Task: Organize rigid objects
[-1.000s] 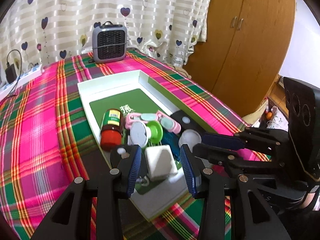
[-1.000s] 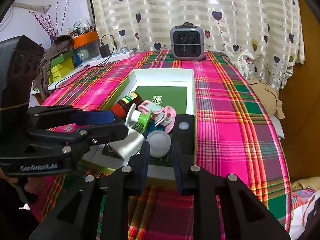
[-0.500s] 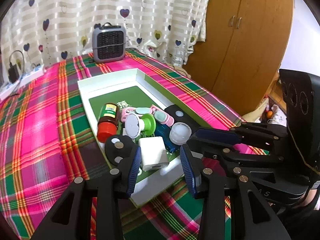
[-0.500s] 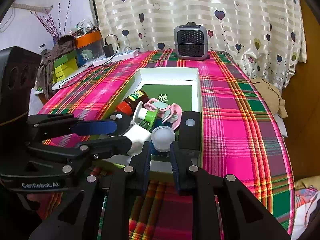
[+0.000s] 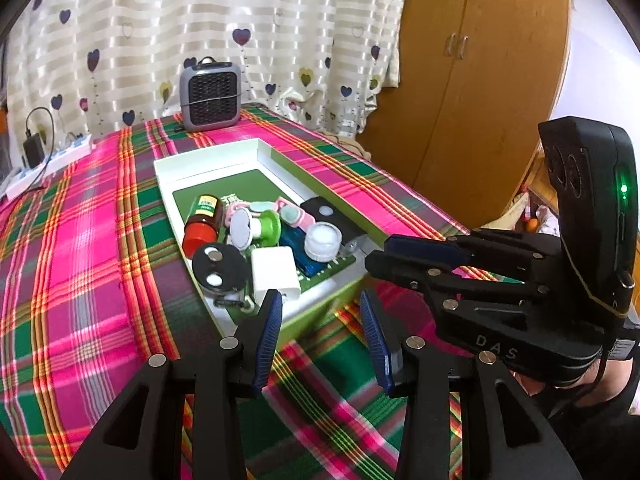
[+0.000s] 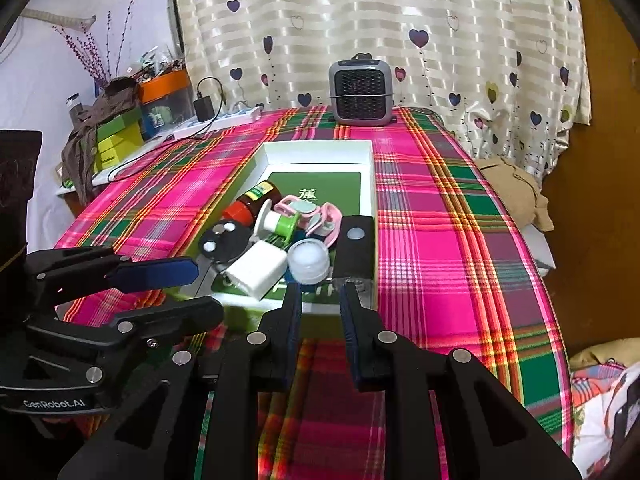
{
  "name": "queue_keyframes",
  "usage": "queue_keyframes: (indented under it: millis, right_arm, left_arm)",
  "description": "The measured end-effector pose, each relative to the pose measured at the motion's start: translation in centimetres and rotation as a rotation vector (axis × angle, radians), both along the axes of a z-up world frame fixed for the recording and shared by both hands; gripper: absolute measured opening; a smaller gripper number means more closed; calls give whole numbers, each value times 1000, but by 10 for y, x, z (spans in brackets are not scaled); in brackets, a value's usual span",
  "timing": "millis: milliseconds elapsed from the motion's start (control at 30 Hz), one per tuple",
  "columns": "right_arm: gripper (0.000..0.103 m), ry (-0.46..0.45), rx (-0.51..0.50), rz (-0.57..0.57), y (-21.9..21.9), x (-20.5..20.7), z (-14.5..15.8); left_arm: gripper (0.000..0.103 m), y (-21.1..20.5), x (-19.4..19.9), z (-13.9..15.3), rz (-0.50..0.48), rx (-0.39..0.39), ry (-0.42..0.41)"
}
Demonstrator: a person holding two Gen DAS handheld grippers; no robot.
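Observation:
A white tray (image 5: 208, 160) with a green floor lies on the plaid tablecloth. It holds a red-capped brown bottle (image 5: 204, 220), a green and white spool (image 5: 258, 226), pink clips (image 5: 294, 212), a black disc (image 5: 218, 266), a white charger block (image 5: 275, 270), a white round jar (image 5: 323, 242) and a black case (image 5: 328, 216). My left gripper (image 5: 320, 300) is open and empty just short of the tray's near edge. My right gripper (image 6: 321, 292) is shut with nothing between its fingers, at the tray's (image 6: 316, 148) near rim, beside the left gripper (image 6: 206, 290).
A grey heater (image 6: 362, 92) stands at the far end of the table, with a power strip (image 5: 44, 164) to its left. Boxes and clutter (image 6: 120, 136) fill a shelf at the left. A wooden wardrobe (image 5: 480, 80) rises beyond the table's right edge.
My left gripper has drawn back out of the tray, still open; the white charger block that lay between its fingers stays in the tray. The right gripper has barely moved.

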State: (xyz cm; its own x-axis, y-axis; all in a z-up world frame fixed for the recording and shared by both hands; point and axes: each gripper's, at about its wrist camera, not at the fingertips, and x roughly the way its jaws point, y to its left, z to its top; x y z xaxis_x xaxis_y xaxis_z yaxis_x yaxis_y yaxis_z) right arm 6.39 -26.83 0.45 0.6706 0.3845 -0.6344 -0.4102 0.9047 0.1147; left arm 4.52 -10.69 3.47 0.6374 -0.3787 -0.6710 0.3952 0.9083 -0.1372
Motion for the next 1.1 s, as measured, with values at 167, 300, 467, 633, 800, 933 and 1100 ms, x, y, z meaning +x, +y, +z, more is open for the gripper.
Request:
queue_keyframes:
  millis: [167,300,467,633,800,933,1100]
  right_arm:
    - [23,-1,-36,42,10,-11,-2]
    - [32,-2,-64,52,16,-20,-6]
    - [37,17,-76,54,20,-25,-12]
    - [37,31,-94,56,25,-27,-16]
    - [37,45,-103,49,28,-25,-21]
    - [37,55,-109,47,30,-22,-24]
    - [37,65,-118,37,30,-19,-29]
  left_arm:
    - [39,-1,-11,-2,19,23,-2]
    - [39,3,-16,-5,57,44,3]
    - [39,8,-18,-11,100,68,14]
    - [39,13,-15,-17,140,86,31]
    - [39,15,-10,-23,173,104,50]
    - [39,15,-7,-28,189,113,68]
    - [39,12,-1,-34,200,134,90]
